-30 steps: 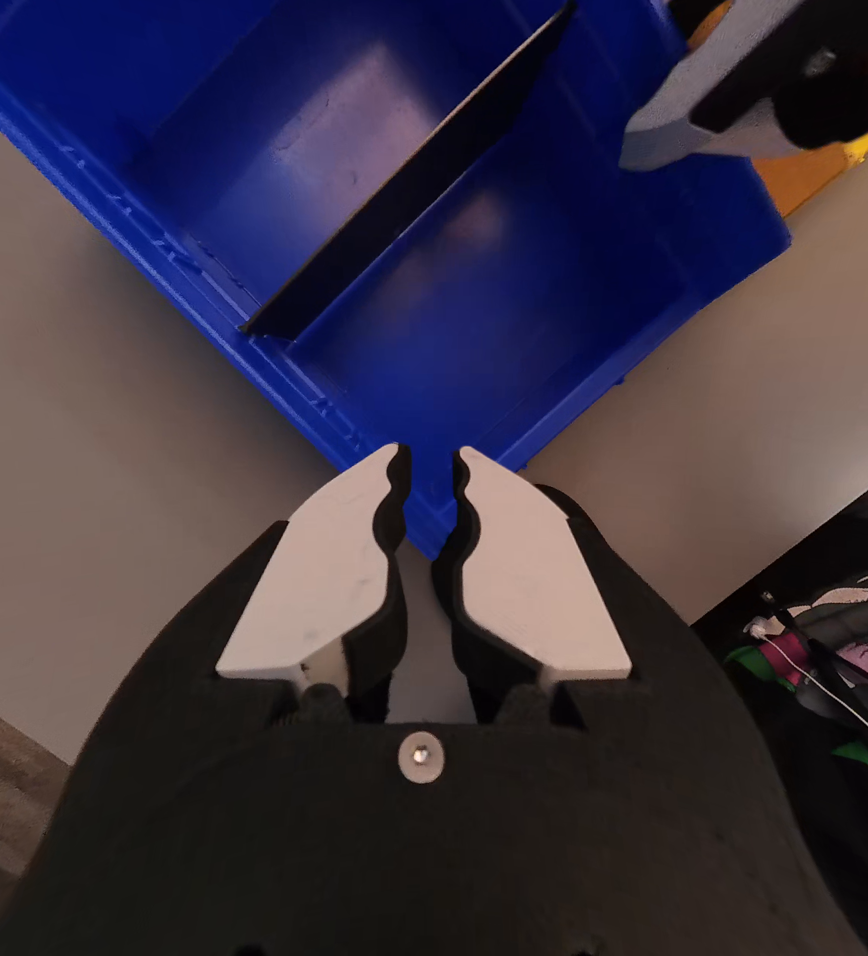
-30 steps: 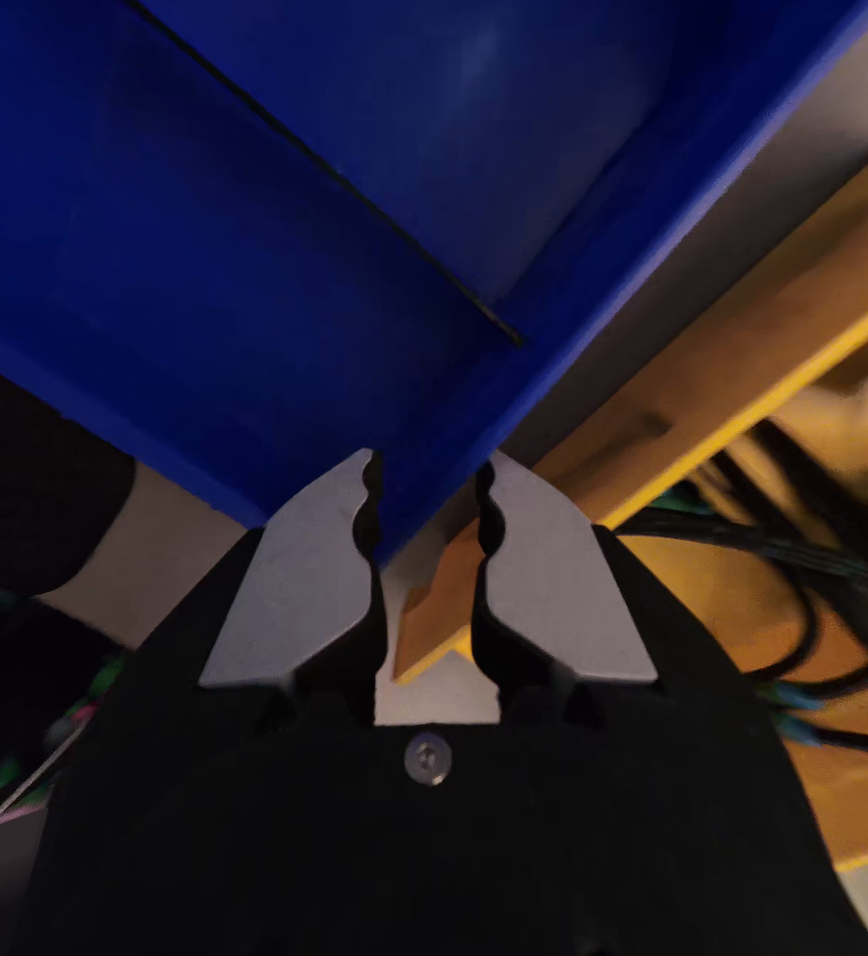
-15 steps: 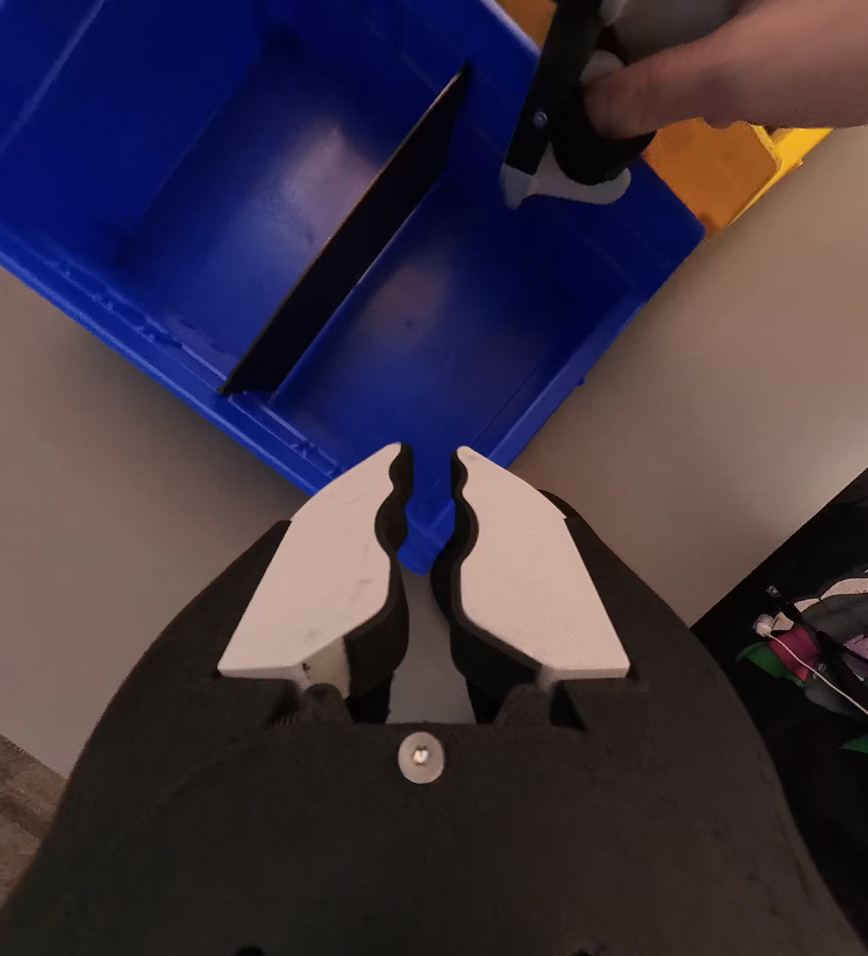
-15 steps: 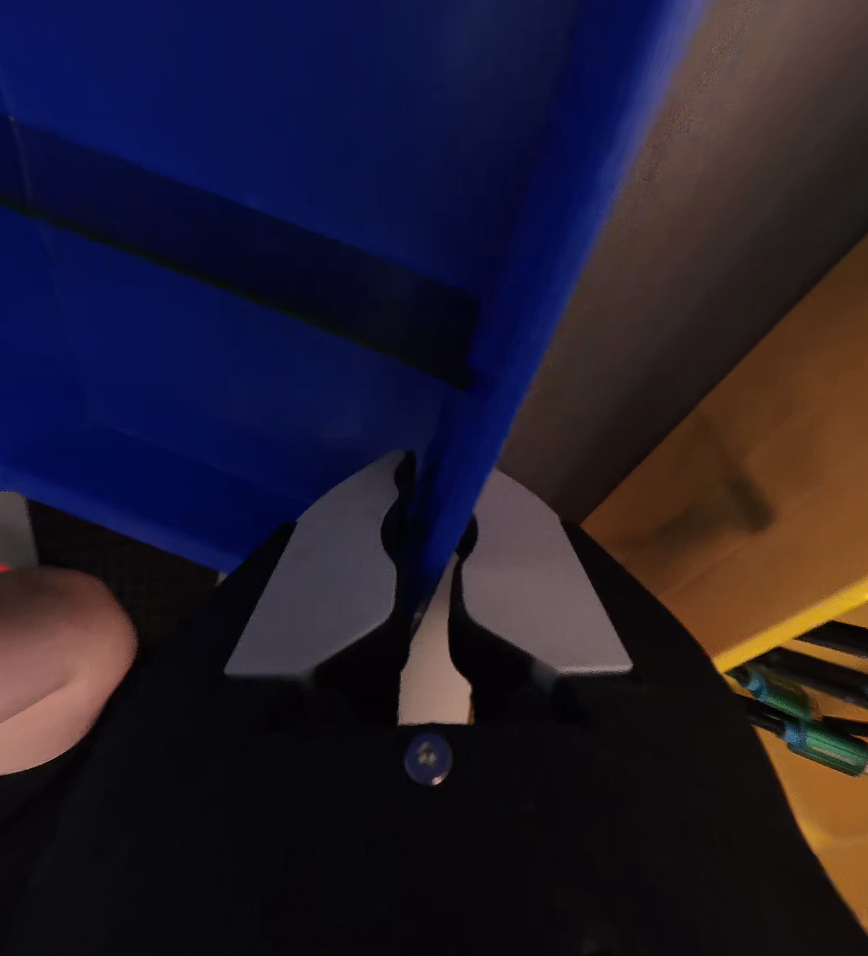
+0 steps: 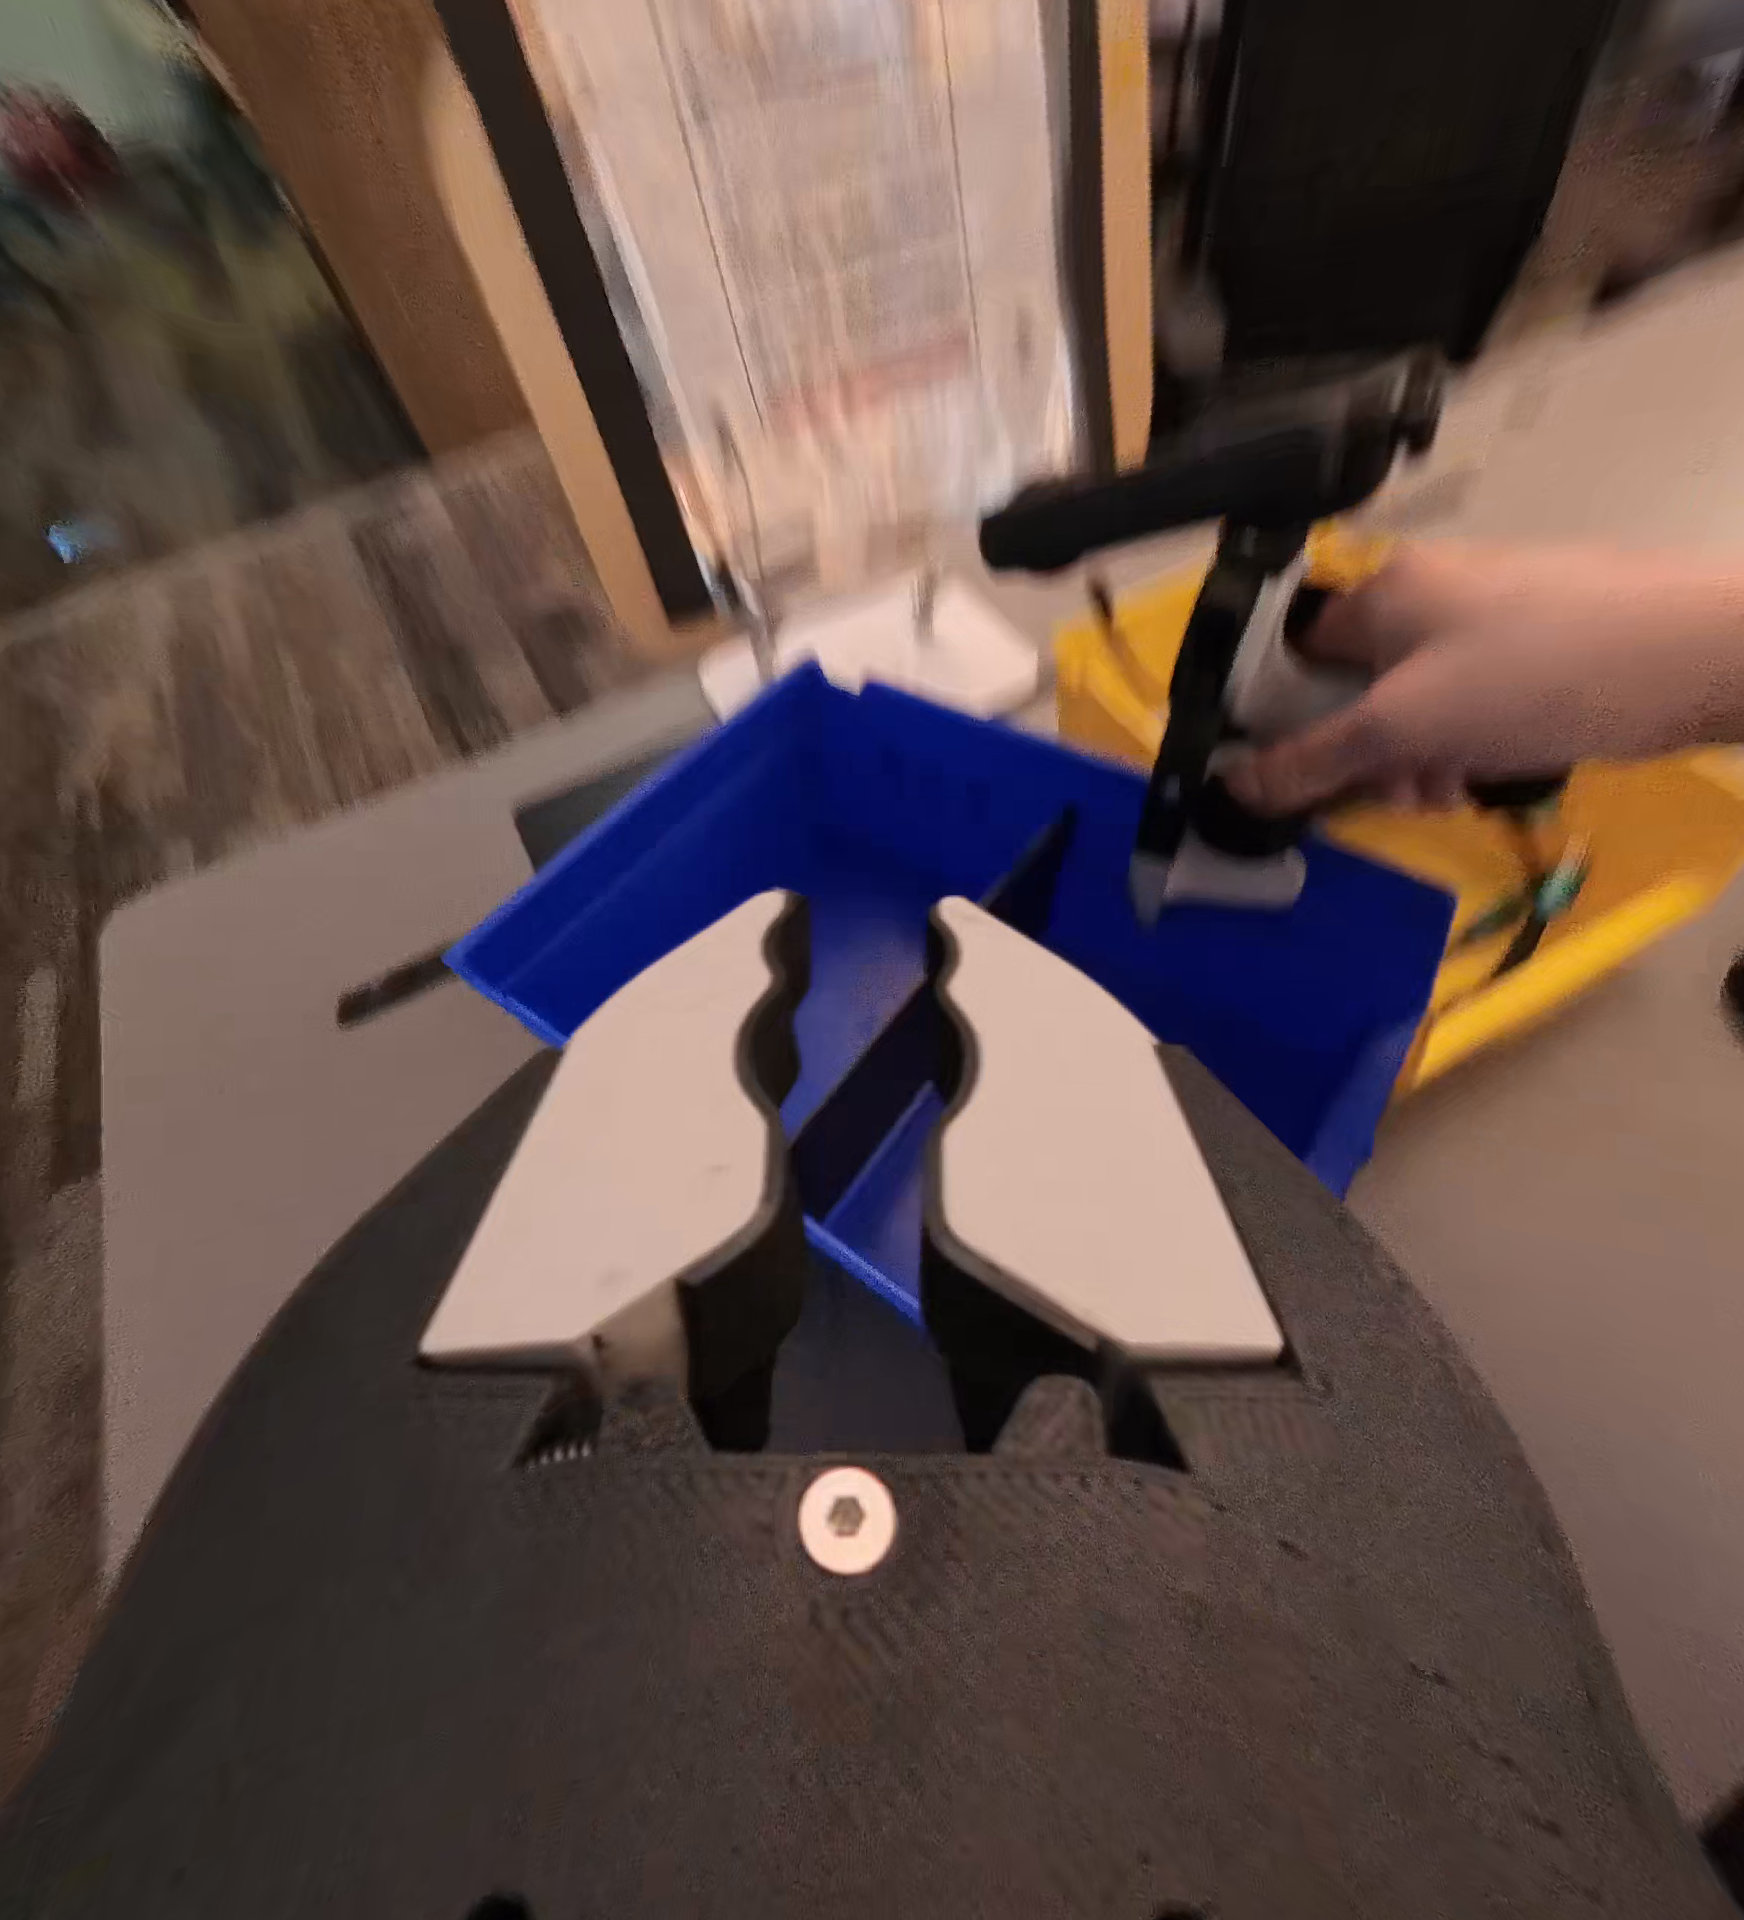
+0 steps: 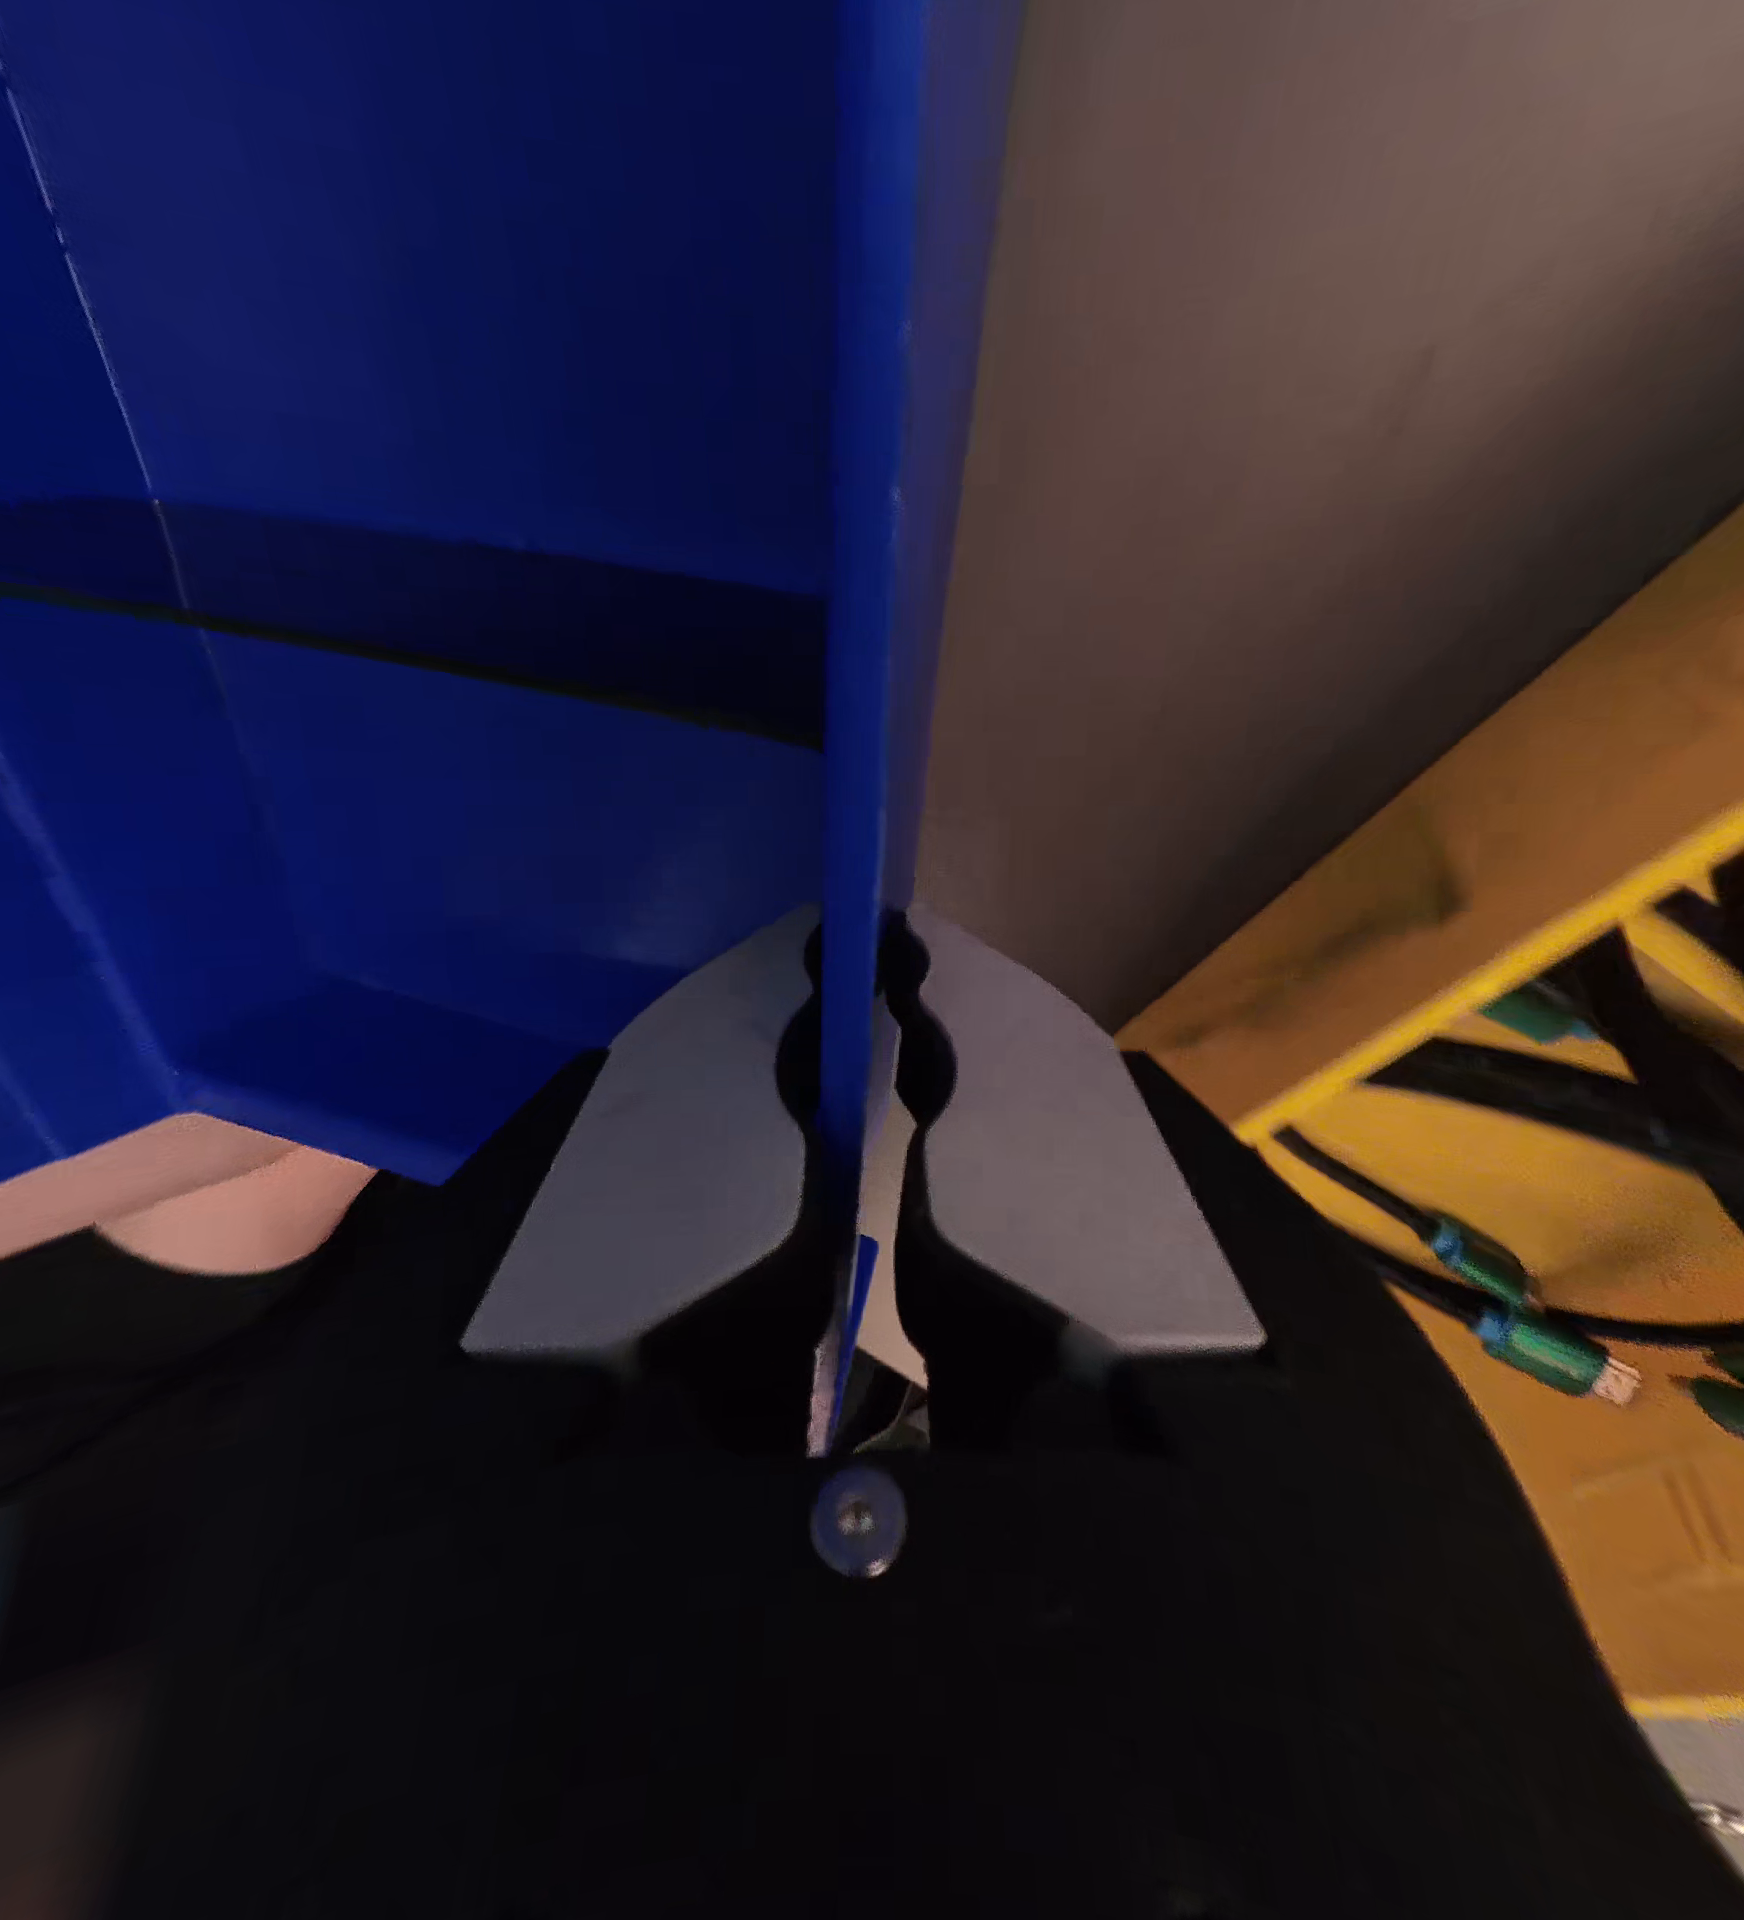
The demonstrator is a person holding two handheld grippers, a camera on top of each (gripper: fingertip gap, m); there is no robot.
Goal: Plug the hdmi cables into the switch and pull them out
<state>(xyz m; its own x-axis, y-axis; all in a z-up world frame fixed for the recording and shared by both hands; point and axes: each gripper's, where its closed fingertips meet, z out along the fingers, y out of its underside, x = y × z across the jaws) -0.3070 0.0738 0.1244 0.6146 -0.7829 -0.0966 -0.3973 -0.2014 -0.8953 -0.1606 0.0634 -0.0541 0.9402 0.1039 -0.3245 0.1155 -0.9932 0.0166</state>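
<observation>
Right gripper (image 6: 855, 935) clamps the blue bin (image 6: 889, 520) wall; left gripper (image 5: 863, 920) slightly parted, empty. Setup step: cables (image 6: 1512, 1320) next need fetching.

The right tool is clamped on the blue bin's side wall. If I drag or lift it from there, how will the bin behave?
The blue bin looks like rigid moulded plastic, and both compartments appear empty, so probably light. The right tool pinches one thin wall, so lifting would likely tilt it. On the smooth table it should slide easily, perhaps pivoting.
</observation>
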